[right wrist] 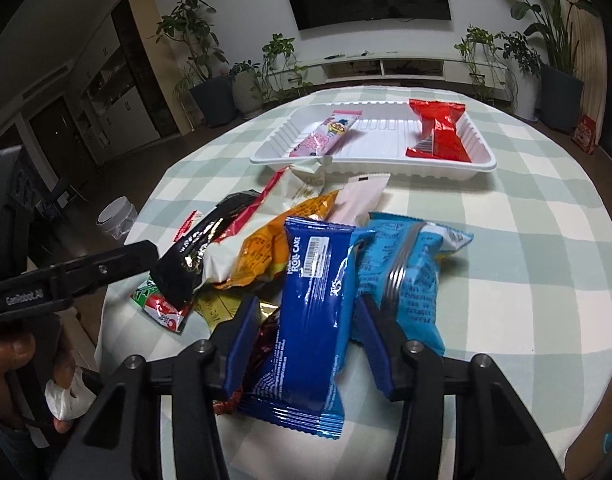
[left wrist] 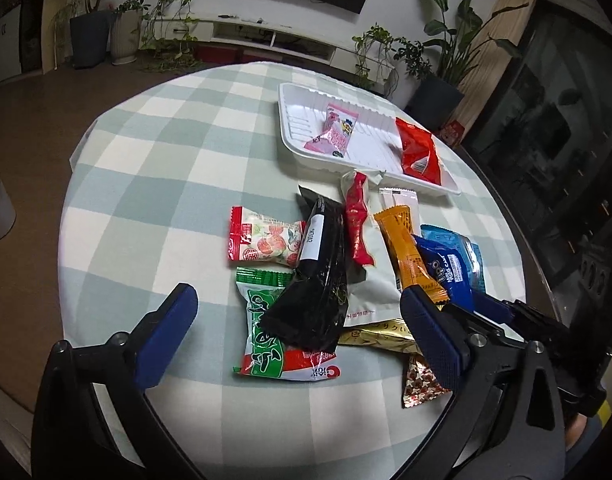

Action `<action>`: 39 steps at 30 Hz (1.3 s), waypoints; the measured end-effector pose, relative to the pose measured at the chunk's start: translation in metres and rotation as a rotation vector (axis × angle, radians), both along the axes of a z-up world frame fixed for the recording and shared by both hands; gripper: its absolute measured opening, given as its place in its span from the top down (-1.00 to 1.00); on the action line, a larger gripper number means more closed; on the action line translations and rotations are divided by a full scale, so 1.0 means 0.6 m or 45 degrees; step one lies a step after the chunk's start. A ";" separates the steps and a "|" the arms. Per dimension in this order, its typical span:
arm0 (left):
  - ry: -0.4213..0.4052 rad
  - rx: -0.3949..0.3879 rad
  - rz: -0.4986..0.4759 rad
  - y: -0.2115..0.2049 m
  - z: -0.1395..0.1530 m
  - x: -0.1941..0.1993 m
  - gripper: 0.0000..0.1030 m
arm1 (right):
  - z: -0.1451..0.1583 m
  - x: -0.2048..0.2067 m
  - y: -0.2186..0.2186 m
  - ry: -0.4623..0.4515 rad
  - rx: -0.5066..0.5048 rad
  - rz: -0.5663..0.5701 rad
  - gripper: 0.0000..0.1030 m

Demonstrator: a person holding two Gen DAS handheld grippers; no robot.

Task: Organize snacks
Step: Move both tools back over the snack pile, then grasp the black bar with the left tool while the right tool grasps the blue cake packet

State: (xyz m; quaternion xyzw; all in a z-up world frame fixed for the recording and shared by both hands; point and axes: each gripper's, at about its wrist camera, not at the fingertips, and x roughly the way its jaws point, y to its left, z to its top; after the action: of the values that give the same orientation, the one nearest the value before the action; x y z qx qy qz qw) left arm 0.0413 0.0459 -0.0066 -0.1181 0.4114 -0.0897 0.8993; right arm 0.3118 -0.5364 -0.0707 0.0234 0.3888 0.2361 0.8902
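A white tray at the table's far side holds a pink packet and a red packet; it also shows in the right wrist view. A pile of snacks lies nearer: a black packet, a green-and-red packet, an orange packet. My left gripper is open above the black packet. My right gripper straddles a dark blue roll-cake packet, fingers beside it, not closed on it. A light blue packet lies to its right.
The round table has a green-and-white checked cloth. A strawberry-print packet, a gold packet and a white pouch lie in the pile. Potted plants and a TV stand are behind. A white bin stands on the floor.
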 end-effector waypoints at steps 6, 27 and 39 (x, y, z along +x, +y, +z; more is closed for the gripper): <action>-0.011 0.051 -0.006 -0.009 0.001 -0.002 -0.98 | -0.011 0.008 -0.005 0.059 0.012 -0.021 0.10; 0.065 0.373 -0.106 -0.043 -0.008 0.031 -0.18 | 0.017 0.003 -0.042 0.032 0.155 -0.068 0.40; 0.193 0.637 -0.282 -0.104 -0.018 0.091 -0.18 | 0.018 0.008 -0.057 0.058 0.209 -0.066 0.40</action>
State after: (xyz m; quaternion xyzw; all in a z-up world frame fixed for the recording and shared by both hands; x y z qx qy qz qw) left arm 0.0958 -0.0165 -0.0172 0.1469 0.4972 -0.0739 0.8519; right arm 0.3166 -0.5707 -0.0597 0.1119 0.3877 0.2436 0.8820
